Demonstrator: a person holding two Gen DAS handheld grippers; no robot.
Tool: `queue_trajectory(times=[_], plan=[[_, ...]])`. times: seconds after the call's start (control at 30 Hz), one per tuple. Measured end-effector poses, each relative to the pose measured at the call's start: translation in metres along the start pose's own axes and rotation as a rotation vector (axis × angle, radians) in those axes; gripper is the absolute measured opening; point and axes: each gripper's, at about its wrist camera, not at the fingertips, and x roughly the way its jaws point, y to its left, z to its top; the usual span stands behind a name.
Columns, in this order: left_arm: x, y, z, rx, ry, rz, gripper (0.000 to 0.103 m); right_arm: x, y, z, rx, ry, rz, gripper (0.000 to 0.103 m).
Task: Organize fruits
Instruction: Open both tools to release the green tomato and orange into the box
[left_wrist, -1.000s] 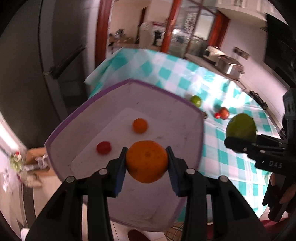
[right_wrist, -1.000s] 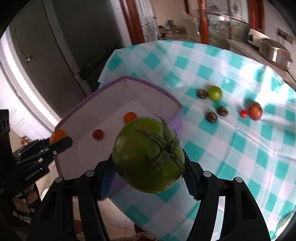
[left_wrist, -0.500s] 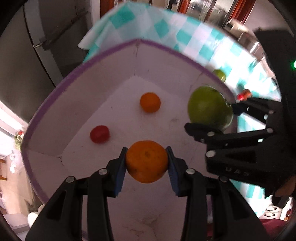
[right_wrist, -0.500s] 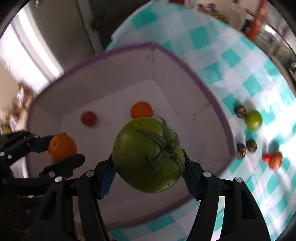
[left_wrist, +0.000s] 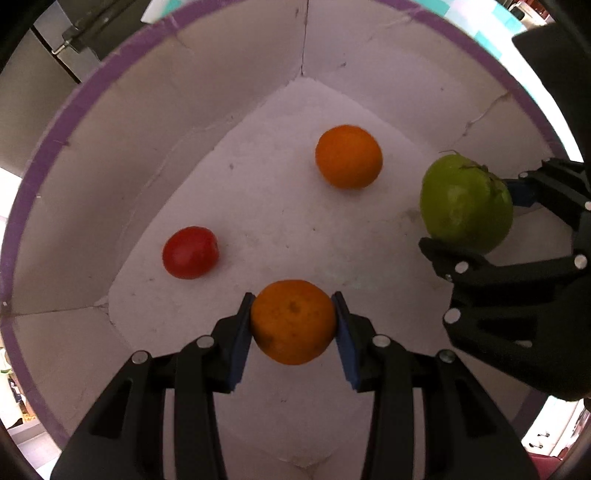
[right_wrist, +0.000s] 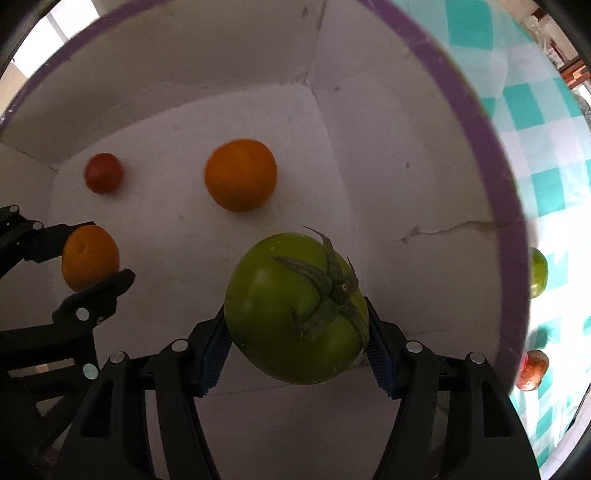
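Observation:
Both grippers hang inside a white box with a purple rim (left_wrist: 66, 122) (right_wrist: 491, 155), pointing down. My left gripper (left_wrist: 293, 323) is shut on a small orange (left_wrist: 293, 321), which also shows in the right wrist view as the held orange (right_wrist: 88, 256). My right gripper (right_wrist: 297, 341) is shut on a big green tomato (right_wrist: 295, 310) with its stem cap up, seen from the left wrist as the green tomato (left_wrist: 465, 206). On the box floor lie another orange (left_wrist: 348, 156) (right_wrist: 241, 174) and a small red tomato (left_wrist: 190, 252) (right_wrist: 103, 172).
Outside the box on the teal-and-white checked cloth (right_wrist: 546, 177) lie a small green fruit (right_wrist: 537, 272) and a red fruit (right_wrist: 532, 369). The box walls (left_wrist: 122, 140) rise close around both grippers. A dark cabinet door (left_wrist: 55, 40) stands beyond the box.
Both grippers have sunk from above the table into the box, each keeping its fruit. The box floor and the two loose fruits now look much nearer.

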Motion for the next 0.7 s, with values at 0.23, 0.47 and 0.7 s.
queue_trajectory(times=[0.23,0.47,0.7], plan=[[0.007,0.004,-0.001,-0.014,0.030,0.006,0.056,0.002,-0.001,0.000,0.015,0.026,0.015,0.064],[0.001,0.018,-0.003,-0.066,0.018,0.006,0.069,0.002,-0.007,0.001,0.038,0.032,0.009,0.063],[-0.046,0.036,-0.019,-0.073,-0.123,-0.057,0.082,-0.035,0.001,-0.009,0.088,-0.047,-0.062,0.083]])
